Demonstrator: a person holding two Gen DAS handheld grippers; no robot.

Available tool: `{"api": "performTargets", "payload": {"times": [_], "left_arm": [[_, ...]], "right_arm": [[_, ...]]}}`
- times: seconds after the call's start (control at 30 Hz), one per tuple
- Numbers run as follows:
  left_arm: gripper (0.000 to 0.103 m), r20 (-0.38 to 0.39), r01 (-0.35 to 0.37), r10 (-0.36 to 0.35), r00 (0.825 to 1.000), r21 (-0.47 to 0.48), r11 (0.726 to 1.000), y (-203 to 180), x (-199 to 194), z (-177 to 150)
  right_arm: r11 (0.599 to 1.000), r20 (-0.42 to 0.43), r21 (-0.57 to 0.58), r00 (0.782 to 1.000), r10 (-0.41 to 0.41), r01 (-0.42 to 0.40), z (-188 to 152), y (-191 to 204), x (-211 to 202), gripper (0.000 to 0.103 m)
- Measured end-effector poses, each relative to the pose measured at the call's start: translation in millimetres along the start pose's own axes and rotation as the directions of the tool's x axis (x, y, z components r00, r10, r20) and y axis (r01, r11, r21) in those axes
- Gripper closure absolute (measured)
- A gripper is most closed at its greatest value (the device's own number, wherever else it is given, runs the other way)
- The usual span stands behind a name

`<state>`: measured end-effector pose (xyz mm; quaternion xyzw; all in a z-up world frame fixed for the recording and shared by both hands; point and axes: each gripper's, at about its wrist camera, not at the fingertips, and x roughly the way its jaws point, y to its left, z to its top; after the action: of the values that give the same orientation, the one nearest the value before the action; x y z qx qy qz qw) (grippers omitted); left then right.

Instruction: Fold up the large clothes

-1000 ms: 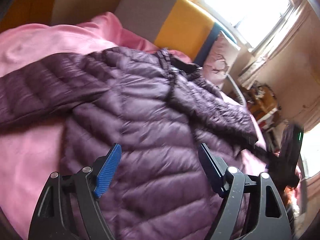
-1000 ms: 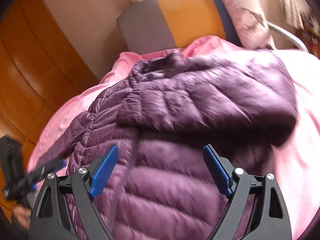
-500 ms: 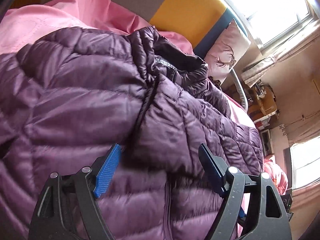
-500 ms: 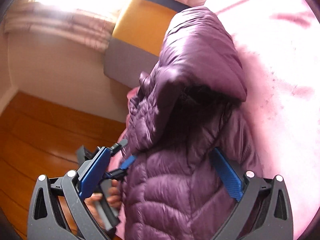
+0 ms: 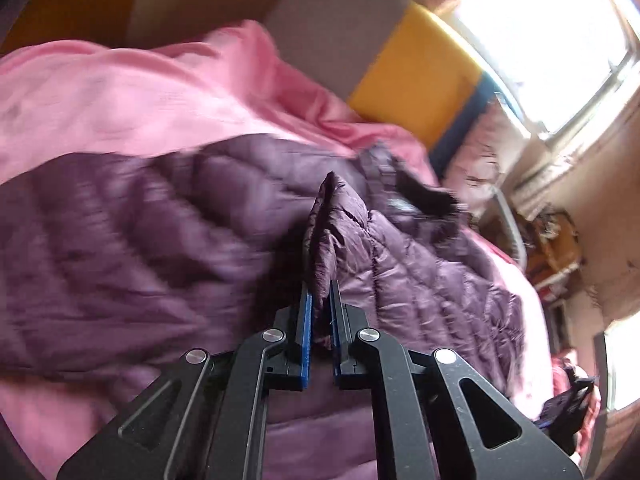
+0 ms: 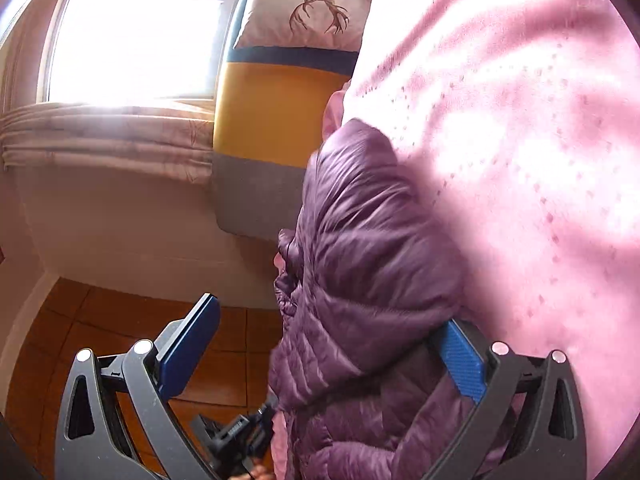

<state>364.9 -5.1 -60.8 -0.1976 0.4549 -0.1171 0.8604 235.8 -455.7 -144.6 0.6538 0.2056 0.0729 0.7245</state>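
A purple quilted down jacket lies spread on a pink bedspread. My left gripper is shut on a pinched fold of the jacket, which stands up in a peak above the blue pads. In the right wrist view the jacket lies along the bed edge. My right gripper is open, its jaws wide apart on either side of the jacket, the right pad against the fabric.
A headboard with grey, yellow and blue cushions stands at the far end, with a deer-print pillow beside it. A bright window is behind. Wooden floor lies beside the bed. The other gripper shows low in the right wrist view.
My left gripper has closed on a fold of the jacket and pulled back. My right gripper has stayed open and swung further along the jacket's edge.
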Motion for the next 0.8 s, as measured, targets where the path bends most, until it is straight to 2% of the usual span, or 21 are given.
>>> {"api": "performTargets", "payload": {"times": [0.13,0.2,0.23,0.3,0.37,0.43,0.53,0.6,0.73,0.77,0.8], "left_arm": [[0.096,-0.037,-0.065,0.065,0.997,-0.015,0.998,22,5,-13],[0.096,-0.044,-0.079,0.079,0.996,0.004,0.997,20,7,-18],[0.096,-0.044,-0.084,0.085,0.995,0.022,0.996,18,6,-19],[0.096,-0.032,-0.088,0.089,0.995,0.048,0.995,10,3,-20],[0.096,-0.011,-0.072,0.072,0.997,0.052,0.996,6,-2,-18],[0.096,0.015,-0.061,0.061,0.998,0.071,0.996,0,-8,-18],[0.096,0.039,-0.060,0.056,0.998,0.112,0.992,-7,-13,-20],[0.096,0.038,-0.060,0.056,0.998,0.119,0.991,-4,-16,-20],[0.096,0.010,-0.092,0.092,0.996,0.109,0.990,7,-5,-25],[0.096,-0.008,-0.091,0.092,0.996,0.093,0.992,13,1,-27],[0.096,-0.020,-0.086,0.088,0.996,0.081,0.993,17,6,-29]], "right_arm": [[1.000,-0.019,0.003,0.999,-0.026,0.026,5,-1,6,0.002],[0.992,-0.031,-0.064,0.993,-0.115,0.113,4,8,0,0.002],[0.973,-0.014,-0.129,0.980,-0.197,0.193,1,19,-6,0.002],[0.902,0.035,-0.287,0.945,-0.326,0.322,-9,42,-15,0.002],[0.802,0.077,-0.449,0.912,-0.404,0.393,-24,66,-13,0.002],[0.699,0.100,-0.586,0.893,-0.439,0.409,-40,90,2,0.003],[0.565,0.135,-0.710,0.868,-0.477,0.421,-57,109,38,0.004],[0.473,0.170,-0.754,0.831,-0.530,0.456,-59,111,69,0.004],[0.380,0.197,-0.737,0.716,-0.670,0.559,-49,75,117,0.006],[0.362,0.199,-0.737,0.695,-0.691,0.571,-50,65,126,0.006],[0.348,0.202,-0.741,0.685,-0.699,0.574,-51,58,135,0.006]]}}
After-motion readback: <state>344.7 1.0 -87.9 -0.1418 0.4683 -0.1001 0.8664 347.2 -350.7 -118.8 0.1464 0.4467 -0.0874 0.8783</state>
